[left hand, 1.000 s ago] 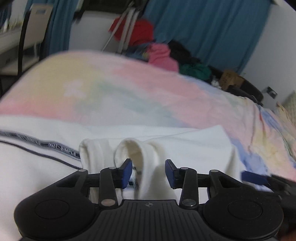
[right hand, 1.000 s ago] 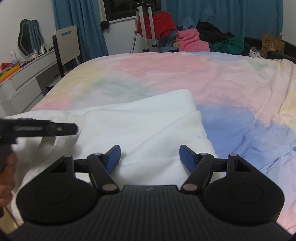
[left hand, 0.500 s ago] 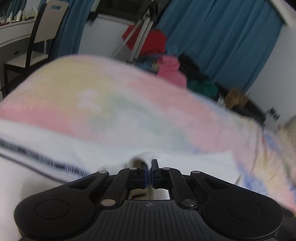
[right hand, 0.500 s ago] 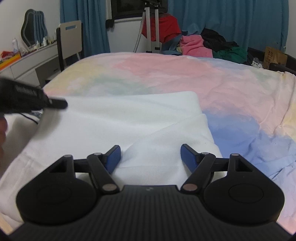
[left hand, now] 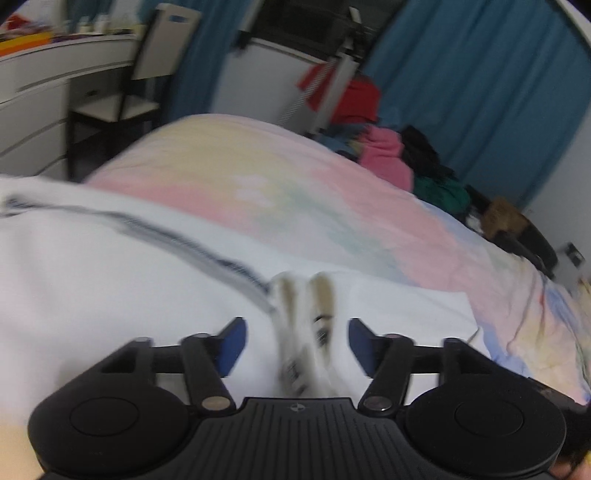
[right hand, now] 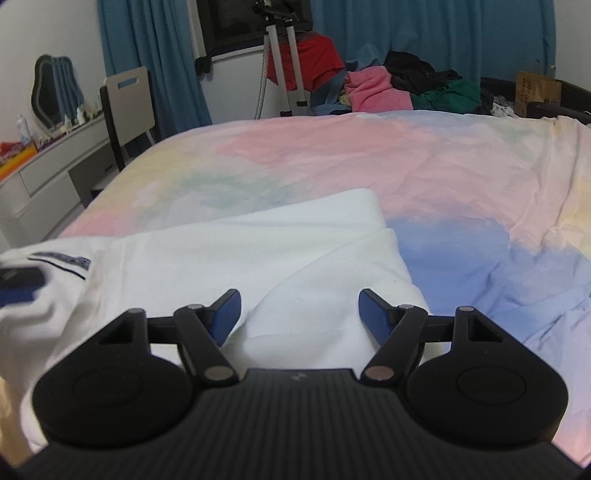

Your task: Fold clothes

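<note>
Both claws gape over a white garment [right hand: 258, 251] spread flat on the bed [right hand: 406, 166], left claw [left hand: 295, 338] straddling a bunched fold, right claw [right hand: 297, 308] empty above the near edge, apparently poised for a fold.

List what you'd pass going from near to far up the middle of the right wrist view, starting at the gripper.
Right gripper → white garment → pastel bedsheet → pink clothes pile → blue curtain.

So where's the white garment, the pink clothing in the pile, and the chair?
white garment [right hand: 258, 258], right wrist view, on its flat folded upper layer.
pink clothing [right hand: 376, 92], right wrist view, on the middle of the bundle.
chair [right hand: 129, 99], right wrist view, on its pale backrest.
</note>
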`<state>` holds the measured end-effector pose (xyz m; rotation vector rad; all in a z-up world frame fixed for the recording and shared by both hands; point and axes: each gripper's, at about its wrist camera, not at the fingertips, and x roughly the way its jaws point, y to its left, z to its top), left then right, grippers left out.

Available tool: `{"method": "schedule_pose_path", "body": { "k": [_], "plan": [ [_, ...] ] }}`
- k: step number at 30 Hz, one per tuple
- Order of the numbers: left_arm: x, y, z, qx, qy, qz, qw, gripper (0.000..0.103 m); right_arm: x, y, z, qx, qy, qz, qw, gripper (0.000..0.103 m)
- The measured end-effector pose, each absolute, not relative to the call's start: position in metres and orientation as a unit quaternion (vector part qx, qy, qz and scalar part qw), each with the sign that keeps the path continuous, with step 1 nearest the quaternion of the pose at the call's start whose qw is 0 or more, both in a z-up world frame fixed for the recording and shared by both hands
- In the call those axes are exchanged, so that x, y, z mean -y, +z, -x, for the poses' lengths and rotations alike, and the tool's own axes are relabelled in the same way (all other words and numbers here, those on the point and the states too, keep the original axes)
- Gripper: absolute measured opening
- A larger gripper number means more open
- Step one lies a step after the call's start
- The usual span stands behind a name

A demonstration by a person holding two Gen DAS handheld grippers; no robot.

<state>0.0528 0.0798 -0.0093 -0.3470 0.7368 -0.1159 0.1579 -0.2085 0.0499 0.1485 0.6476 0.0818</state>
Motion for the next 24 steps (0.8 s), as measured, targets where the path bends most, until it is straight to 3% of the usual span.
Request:
{"method": "schedule_pose_path", "body": {
  "k": [2, 6, 11, 16, 24],
  "plan": [
    [-0.100, -0.001, -0.030, -0.361, -0.036, 0.189, 0.913, 0.083, 0.211, 0.054, -0.151, -0.313, 0.040, -0.074, 0.946, 0.072],
    [-0.147, 0.003, 0.003, -0.379, 0.005, 0.249, 0.891, 0.087, 0.214, 0.061, -0.136, -0.307, 0.045, -0.080, 0.947, 0.072],
    [-0.198, -0.029, 0.000, -0.416, 0.052, 0.354, 0.836, 0.087, 0.215, 0.067, -0.126, -0.306, 0.049, -0.075, 0.948, 0.072],
    [-0.243, -0.059, -0.011, -0.393, 0.101, 0.472, 0.783, 0.081, 0.214, 0.066, -0.124, -0.310, 0.051, -0.075, 0.946, 0.072],
    [-0.304, -0.075, -0.019, -0.306, 0.189, 0.530, 0.768, 0.055, 0.203, 0.066, -0.123, -0.312, 0.068, -0.066, 0.945, 0.072]
  ]
}}
